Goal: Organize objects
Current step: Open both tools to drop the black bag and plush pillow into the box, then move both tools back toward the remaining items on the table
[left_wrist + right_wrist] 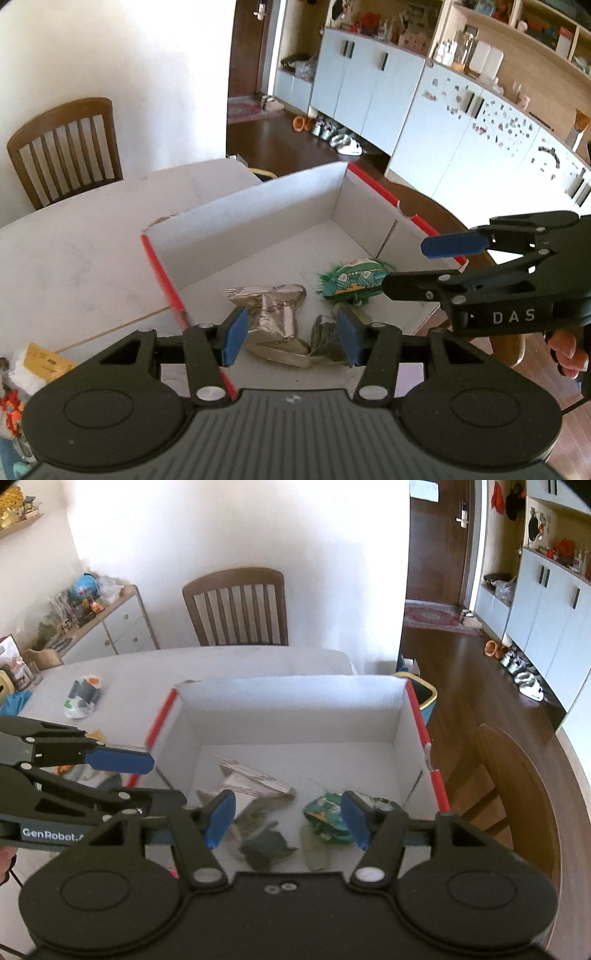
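A: What is biggest here?
B: The white table [229,664], with a wooden chair [236,605] at its far side. On it stands an open cardboard box [258,206], white inside, red along the rim

A: And inside the box?
B: At the near end, a silver foil packet [275,325], a green patterned pouch [352,280] to its right, and a small dark packet [325,341] nearest the camera

A: The tongs?
B: The left gripper [291,336] hangs over the foil packet, jaws moderately apart, nothing between the pads. The right gripper [286,818] hangs over the pouch, likewise parted and empty
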Motion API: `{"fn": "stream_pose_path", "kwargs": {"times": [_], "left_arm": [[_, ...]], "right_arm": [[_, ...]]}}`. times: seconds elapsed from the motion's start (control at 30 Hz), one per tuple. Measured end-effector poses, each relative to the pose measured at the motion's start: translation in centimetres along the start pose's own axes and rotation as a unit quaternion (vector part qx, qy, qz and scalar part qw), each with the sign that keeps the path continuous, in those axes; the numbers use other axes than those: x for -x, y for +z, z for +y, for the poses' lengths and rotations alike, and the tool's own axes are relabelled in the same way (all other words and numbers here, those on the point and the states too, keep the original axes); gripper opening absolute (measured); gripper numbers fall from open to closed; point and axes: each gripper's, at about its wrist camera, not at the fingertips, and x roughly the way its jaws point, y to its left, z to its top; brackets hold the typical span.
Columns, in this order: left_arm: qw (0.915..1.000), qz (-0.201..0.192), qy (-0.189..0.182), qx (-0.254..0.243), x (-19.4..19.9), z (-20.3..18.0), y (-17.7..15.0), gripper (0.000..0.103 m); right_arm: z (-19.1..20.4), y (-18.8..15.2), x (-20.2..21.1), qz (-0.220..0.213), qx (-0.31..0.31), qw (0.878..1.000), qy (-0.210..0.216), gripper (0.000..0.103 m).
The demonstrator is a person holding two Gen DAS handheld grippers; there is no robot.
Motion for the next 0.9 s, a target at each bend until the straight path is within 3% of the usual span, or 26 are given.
{"fn": "stream_pose_path", "kwargs": {"times": [0.23, 0.47, 0.77, 0.9], "left_arm": [[0.9996, -0.028, -0.009, 0.005, 3.6, 2.2, -1.0, 0.052], [0.9987, -0.046, -0.011, 0.021, 6.8, 5.5, -2.4, 0.057], [0.9973, -0.067, 0.015, 0.024, 10.5, 9.7, -4.8, 0.069], [0.9958, -0.079, 0.036, 0.026, 11.9, 11.1, -5.8, 0.082]], "right_arm": [[3.6, 0.2, 1.7, -0.02, 0.004, 1.0, -0.001, 0.063], [7.1, 0.2, 2.8, -0.042, -0.011, 0.999, 0.0, 0.072], [11.9, -0.2, 2.8, -0.056, -0.034, 0.998, 0.01, 0.086], [14.2, -0.4, 2.4, -0.056, -0.033, 0.998, 0.012, 0.092]]}}
